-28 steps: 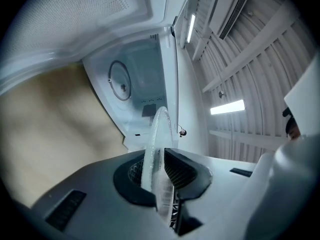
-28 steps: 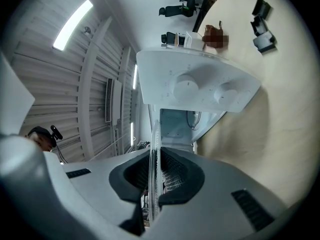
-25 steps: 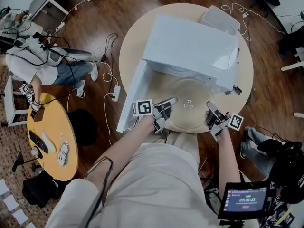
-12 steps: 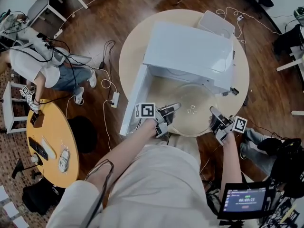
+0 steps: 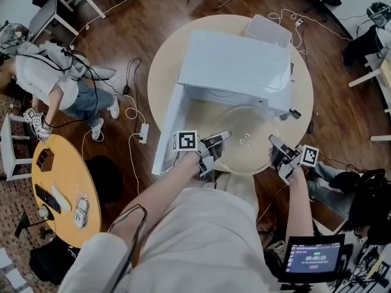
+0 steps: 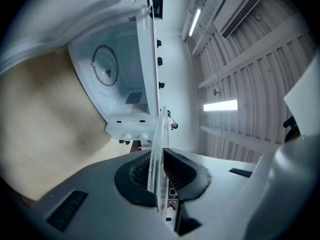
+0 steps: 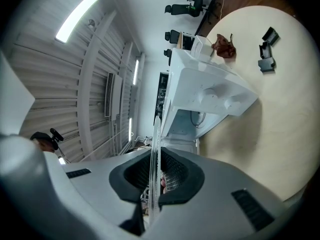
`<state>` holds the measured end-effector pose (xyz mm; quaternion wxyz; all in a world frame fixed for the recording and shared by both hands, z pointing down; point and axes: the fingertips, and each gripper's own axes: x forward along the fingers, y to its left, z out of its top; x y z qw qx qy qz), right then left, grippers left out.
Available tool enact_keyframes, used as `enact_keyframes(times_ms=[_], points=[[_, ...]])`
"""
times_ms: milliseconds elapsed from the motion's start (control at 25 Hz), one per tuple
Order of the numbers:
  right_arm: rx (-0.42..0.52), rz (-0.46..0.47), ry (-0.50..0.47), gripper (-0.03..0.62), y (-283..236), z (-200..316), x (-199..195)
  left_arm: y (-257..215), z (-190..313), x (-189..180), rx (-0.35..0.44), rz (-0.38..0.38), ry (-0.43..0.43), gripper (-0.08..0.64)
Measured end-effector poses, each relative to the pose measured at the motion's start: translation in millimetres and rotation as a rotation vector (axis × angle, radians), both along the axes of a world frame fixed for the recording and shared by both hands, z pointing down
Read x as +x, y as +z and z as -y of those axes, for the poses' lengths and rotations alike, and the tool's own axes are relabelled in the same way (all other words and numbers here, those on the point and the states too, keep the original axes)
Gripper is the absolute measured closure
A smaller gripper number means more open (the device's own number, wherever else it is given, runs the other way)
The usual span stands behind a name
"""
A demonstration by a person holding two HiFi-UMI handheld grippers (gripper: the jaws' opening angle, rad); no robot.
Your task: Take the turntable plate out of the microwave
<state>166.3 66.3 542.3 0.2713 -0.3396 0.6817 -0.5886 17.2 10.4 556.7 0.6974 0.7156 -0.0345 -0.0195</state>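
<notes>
Clear round glass turntable plate (image 5: pixel 243 151) in front of white microwave (image 5: pixel 235 63).
Left gripper (image 5: pixel 220 137) and right gripper (image 5: pixel 273 144) clamp its opposite edges.

Seen only edge-on, as a thin clear strip between the pads of the left claw (image 6: pixel 161 159) and of the right claw (image 7: pixel 156 159): turntable plate (image 6: pixel 161 129), its disc cut off low in both claw views. From the head view, near rim lost against the person's torso (image 5: pixel 201 224). Hidden under the microwave (image 5: pixel 235 63) roof: the cavity. Partly covered at the far side of the counter (image 5: pixel 162 72): white box (image 5: pixel 269 29). Too small to read: tablet screen (image 5: pixel 311 256), near right.
</notes>
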Motion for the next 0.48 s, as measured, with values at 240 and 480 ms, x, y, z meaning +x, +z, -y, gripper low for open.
enact_keyframes(times_ms=[240,480], points=[[-0.004,-0.002,-0.103,0.561,-7,-3,-6,-7,-2,2,0.005,0.002,0.037,0.517],[-0.010,0.015,-0.232,0.561,-16,-3,-17,-14,0,-1,0.010,0.004,0.041,0.518]])
